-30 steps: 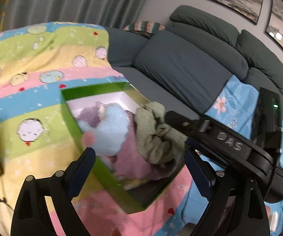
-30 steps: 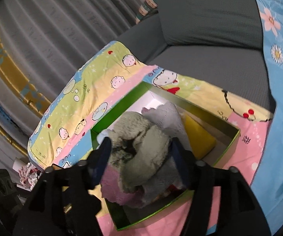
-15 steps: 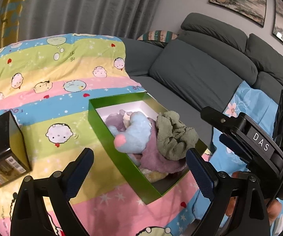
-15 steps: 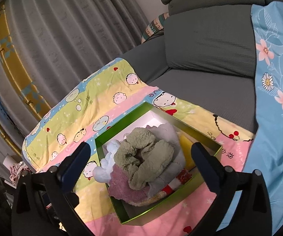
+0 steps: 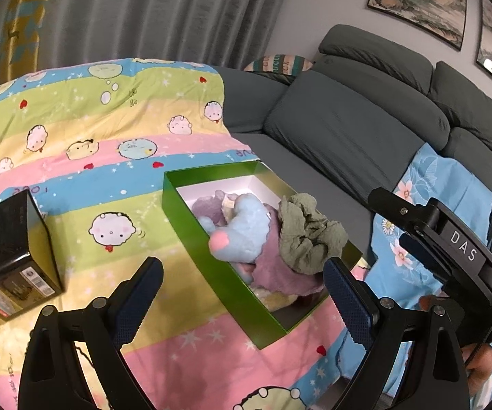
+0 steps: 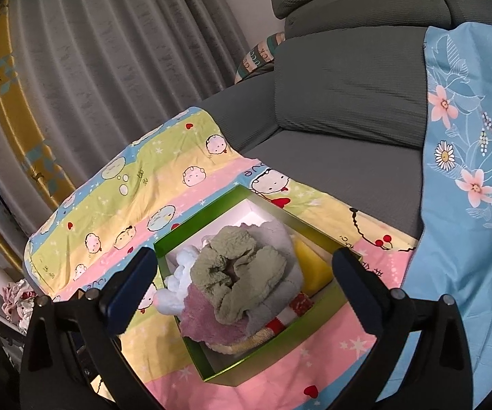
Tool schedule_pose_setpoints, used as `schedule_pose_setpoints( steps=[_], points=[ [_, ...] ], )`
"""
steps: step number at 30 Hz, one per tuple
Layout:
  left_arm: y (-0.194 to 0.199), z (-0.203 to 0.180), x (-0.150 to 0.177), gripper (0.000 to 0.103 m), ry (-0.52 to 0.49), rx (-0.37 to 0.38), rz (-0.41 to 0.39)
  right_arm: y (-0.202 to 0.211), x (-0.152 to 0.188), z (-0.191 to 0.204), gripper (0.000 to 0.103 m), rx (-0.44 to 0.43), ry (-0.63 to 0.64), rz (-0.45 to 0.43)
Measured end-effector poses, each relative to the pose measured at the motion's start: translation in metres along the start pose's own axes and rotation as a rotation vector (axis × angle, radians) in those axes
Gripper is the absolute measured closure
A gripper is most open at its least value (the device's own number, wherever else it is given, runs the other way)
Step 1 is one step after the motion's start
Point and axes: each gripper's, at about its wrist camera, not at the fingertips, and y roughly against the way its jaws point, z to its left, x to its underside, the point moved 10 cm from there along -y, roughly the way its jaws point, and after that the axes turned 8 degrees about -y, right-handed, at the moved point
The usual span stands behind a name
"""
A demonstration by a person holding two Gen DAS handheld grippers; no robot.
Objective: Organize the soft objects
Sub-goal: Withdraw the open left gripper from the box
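Soft toys and cloths heaped in green box (image 6: 246, 369) on cartoon blanket (image 5: 109, 157), spread over grey sofa (image 5: 348, 130). Green fuzzy cloth (image 6: 242, 273) crumpled on top of heap, draped over purple towel (image 6: 208, 321) and grey cloth (image 6: 280, 294); pale blue plush toy (image 5: 242, 232) lying along left side of box, yellow sponge (image 6: 310, 270) tucked against far wall. Red-and-white striped piece near front wall (too bunched to identify). Right gripper (image 6: 242, 290) hanging above box, jaws spread wide, nothing between them. Left gripper (image 5: 242, 294) likewise hovering short of box, jaws apart and empty. Dark carton (image 5: 10, 256) standing on blanket, well left of box. Judged by looks: all light, limp, easily squashed, no risk of breakage, little risk of slipping thanks to fuzzy pile. Likely to sag and trail when lifted, so best pinched at a thick fold or bunched middle rather than a loose edge. Green cloth riding above rim, so probably needing a press down into heap. Box thin-walled and light, apt to slide on blanket if pushed sideways.
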Motion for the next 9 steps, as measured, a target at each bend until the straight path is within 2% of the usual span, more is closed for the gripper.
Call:
schedule_pose_setpoints(
  steps=[5,9],
  points=[
    [-0.0002,-0.0011,0.0026,0.008,0.004,0.021,0.003,0.0005,0.0005,-0.0003,0.001,0.012,0.003,-0.002],
    [-0.0006,0.0010,0.0044,0.008,-0.009,0.000,0.010,0.0019,0.0011,0.0001,0.001,0.015,0.003,-0.001]
  ],
)
